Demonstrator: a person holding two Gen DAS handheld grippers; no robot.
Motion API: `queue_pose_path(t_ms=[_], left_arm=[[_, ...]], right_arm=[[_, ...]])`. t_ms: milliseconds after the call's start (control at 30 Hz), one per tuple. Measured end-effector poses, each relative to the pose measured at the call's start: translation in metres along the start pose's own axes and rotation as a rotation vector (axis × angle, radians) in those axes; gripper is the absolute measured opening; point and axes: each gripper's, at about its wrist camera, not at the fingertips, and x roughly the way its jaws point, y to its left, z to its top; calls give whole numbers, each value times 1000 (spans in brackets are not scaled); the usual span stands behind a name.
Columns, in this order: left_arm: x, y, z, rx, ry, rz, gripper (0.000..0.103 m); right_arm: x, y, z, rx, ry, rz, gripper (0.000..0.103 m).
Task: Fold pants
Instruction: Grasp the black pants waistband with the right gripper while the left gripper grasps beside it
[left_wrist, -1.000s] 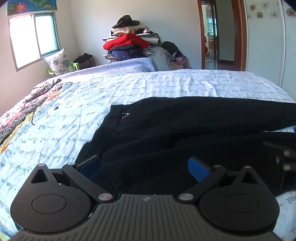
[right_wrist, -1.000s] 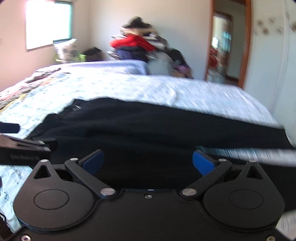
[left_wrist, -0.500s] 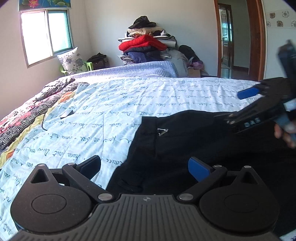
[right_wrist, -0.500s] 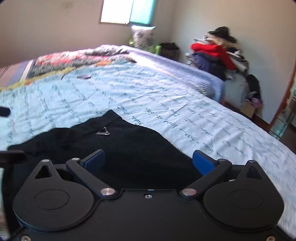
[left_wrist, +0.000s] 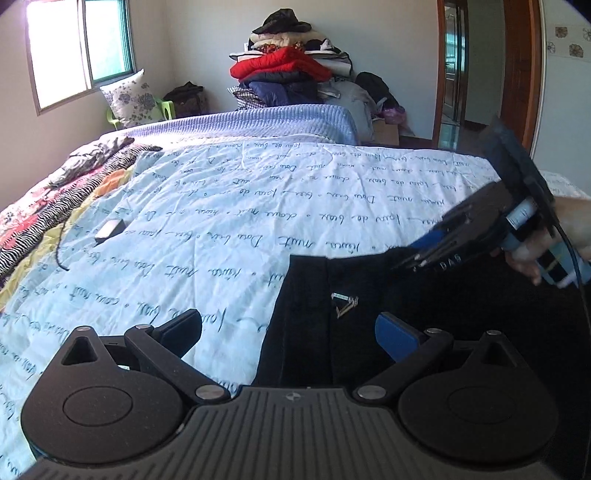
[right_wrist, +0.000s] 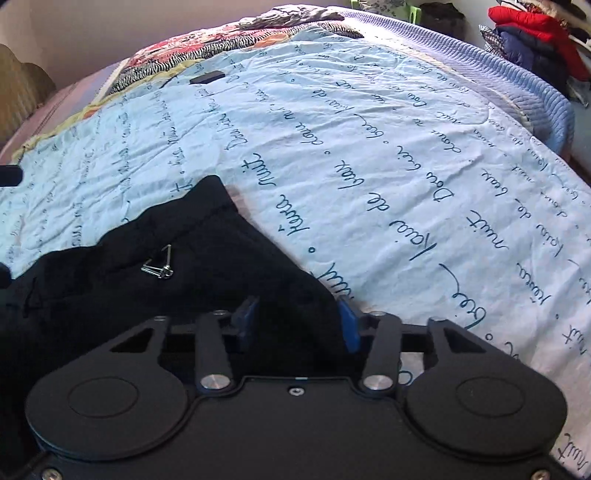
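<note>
The right tongs (right_wrist: 297, 325) pinch the edge of the black pants (right_wrist: 177, 258) lying on the bed's script-printed sheet (right_wrist: 369, 166); the left tongs (left_wrist: 290, 330) hover spread wide above them.

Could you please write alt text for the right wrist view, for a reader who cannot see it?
The right gripper has its blue-padded fingers closed on an edge of the black pants, which lie on a light blue bedspread printed with cursive writing. A metal clasp glints on the fabric.

"DAS" on right gripper (left_wrist: 452, 249), "nuit" on bedsheet (right_wrist: 369, 155)
</note>
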Motion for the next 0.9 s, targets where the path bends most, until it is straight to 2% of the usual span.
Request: queue_pose_path(t_ms=[67, 167, 333, 533, 600, 700, 800, 900], left_arm=[[15, 1, 14, -36, 43, -37, 99], [41, 7, 37, -161, 120, -132, 99], [84, 20, 62, -410, 252, -261, 97], [113, 17, 66, -586, 373, -388, 97], [124, 18, 63, -653, 420, -426, 93], [135, 18, 60, -708, 463, -443, 83], [135, 20, 57, -733, 482, -417, 69], [132, 24, 51, -771, 494, -395, 42]], right_arm=[[-5, 7, -4, -43, -13, -25, 15], [-15, 21, -12, -87, -56, -92, 14], [-35, 73, -28, -306, -143, -275, 13], [-50, 109, -46, -454, -212, -401, 13], [-57, 117, -51, -484, -237, -427, 13], [-66, 127, -58, -513, -264, -455, 13], [-69, 137, -64, -550, -268, -478, 13], [-67, 145, -68, -575, -264, -500, 13]])
